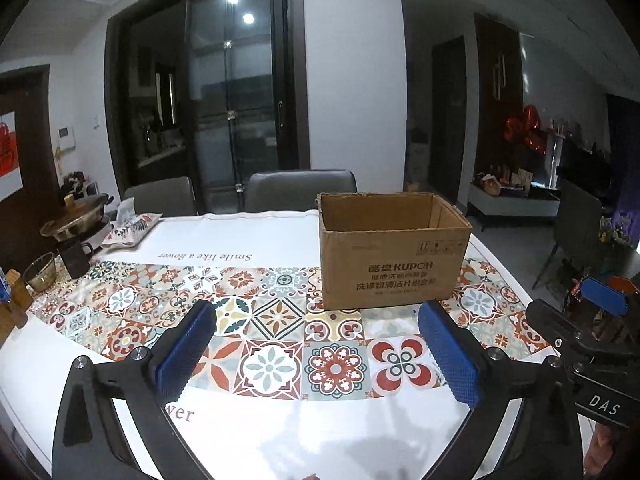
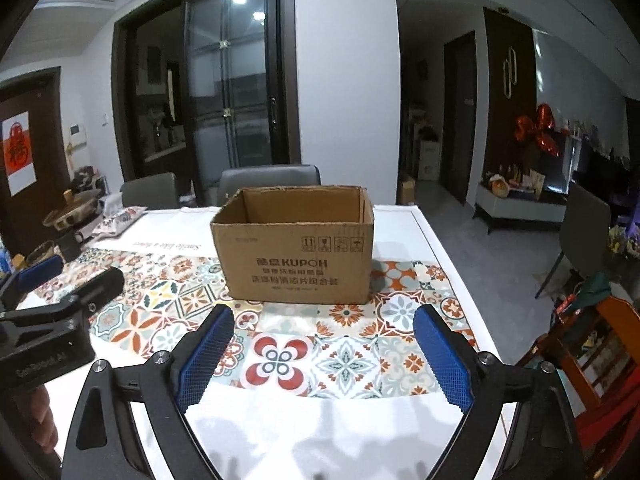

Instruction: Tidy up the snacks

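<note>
Nearest in, the left gripper hangs over the desk with its jaws spread wide and only patterned cloth between the blue pads. Alongside, the right gripper is the same: jaws wide, gripping nothing. Just past both sets of fingertips stands the cardboard box, upright and open-topped on the tiled cloth, toward the desk's right side; what's inside I can't tell. Behind the far edge sit two grey chairs, with a pot and a floral pouch off at far left.
</note>
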Motion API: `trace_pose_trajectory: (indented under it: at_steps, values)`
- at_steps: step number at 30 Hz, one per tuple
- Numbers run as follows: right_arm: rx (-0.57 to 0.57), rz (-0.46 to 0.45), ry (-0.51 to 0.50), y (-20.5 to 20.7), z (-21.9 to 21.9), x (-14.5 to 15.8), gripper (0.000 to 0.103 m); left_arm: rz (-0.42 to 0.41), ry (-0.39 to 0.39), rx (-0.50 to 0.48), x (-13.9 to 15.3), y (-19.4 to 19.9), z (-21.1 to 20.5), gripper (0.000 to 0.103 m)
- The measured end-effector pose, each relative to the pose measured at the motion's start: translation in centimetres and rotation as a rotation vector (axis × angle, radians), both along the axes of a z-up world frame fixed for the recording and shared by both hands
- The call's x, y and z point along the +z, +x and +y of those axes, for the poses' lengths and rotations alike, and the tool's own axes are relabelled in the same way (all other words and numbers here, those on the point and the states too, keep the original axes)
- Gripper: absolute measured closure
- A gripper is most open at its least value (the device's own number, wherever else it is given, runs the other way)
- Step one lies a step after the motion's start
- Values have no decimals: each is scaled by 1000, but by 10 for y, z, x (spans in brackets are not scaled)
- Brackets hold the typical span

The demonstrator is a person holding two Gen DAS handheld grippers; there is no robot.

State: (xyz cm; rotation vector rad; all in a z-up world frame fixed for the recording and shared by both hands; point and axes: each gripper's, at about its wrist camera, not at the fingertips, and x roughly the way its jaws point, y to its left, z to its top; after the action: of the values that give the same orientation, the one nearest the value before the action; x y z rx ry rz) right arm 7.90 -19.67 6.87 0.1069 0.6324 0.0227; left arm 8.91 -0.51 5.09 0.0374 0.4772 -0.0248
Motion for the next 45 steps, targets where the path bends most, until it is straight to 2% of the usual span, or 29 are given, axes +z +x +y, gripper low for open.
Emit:
trace_pose_trajectory:
  at_steps: [4, 17, 45]
  values:
    - [-4, -20, -10, -10, 1, 1, 11, -37, 12, -3, 1, -15, 2, 0]
    - [-12, -99, -47, -38, 0, 6, 11, -72, 43, -14, 0, -39, -1, 0]
    - [-8, -119, -22, -53, -5, 7, 11, -114, 57, -21, 1, -55, -10, 0]
